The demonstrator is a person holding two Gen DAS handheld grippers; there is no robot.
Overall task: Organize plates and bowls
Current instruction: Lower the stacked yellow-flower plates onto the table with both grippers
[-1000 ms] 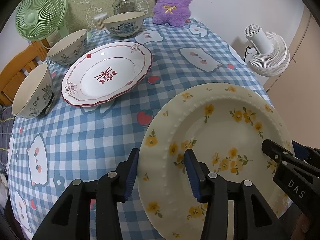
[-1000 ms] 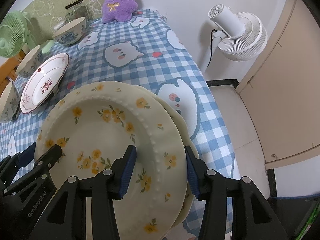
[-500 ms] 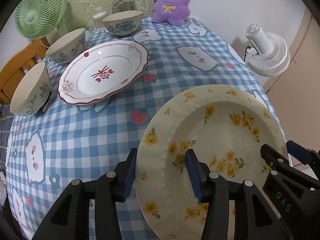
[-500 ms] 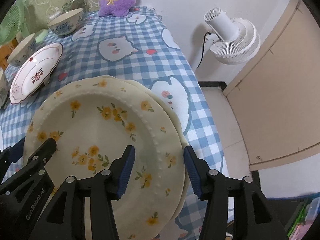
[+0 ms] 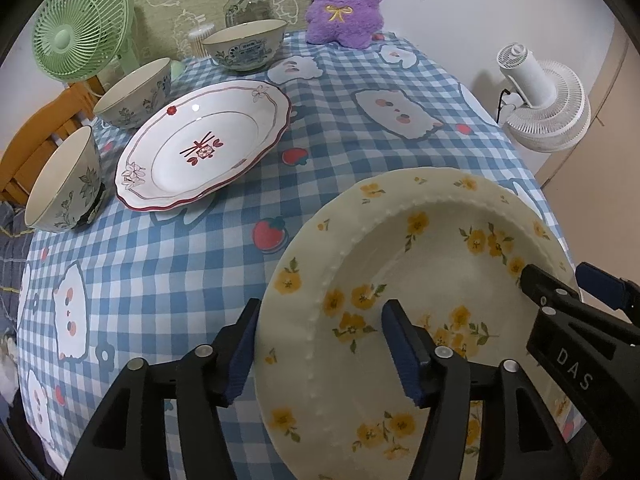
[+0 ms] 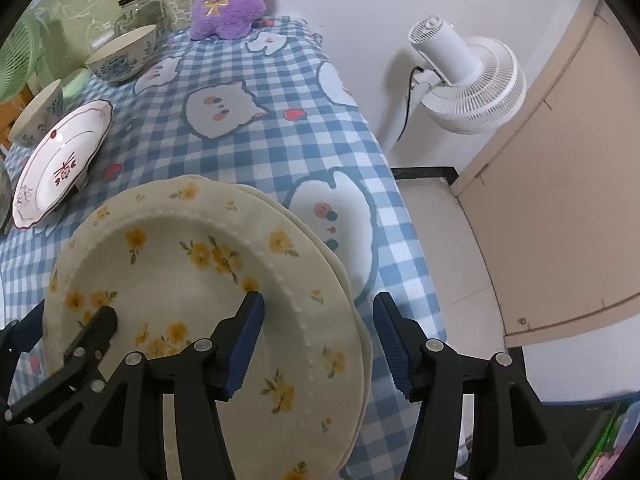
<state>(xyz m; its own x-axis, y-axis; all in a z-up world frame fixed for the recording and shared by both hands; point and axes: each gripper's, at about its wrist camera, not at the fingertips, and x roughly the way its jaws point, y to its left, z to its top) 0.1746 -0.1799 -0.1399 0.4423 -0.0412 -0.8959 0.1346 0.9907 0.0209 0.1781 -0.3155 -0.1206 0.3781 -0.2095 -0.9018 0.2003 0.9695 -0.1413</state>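
A cream plate with yellow flowers (image 5: pixel 424 264) sits on a second like plate (image 6: pixel 340 276) near the table's front right edge. My left gripper (image 5: pixel 320 344) straddles the top plate's left rim, jaws wide and not pinching. My right gripper (image 6: pixel 316 340) straddles the right rims of both plates, jaws wide and open. A white plate with red trim (image 5: pixel 200 144) lies at the middle left; it also shows in the right wrist view (image 6: pixel 60 160). Three patterned bowls stand around it: near left (image 5: pixel 64 180), left (image 5: pixel 134 94), back (image 5: pixel 244 44).
A blue checked cloth (image 5: pixel 168 264) covers the table. A green fan (image 5: pixel 80 32), a glass jar (image 5: pixel 246 4) and a purple plush toy (image 5: pixel 344 4) stand at the back. A white fan (image 6: pixel 468 80) stands on the floor off the right edge.
Both grippers have eased back slightly and stay wide around the cream plates' rims. The plates look a little lower and flatter on the table.
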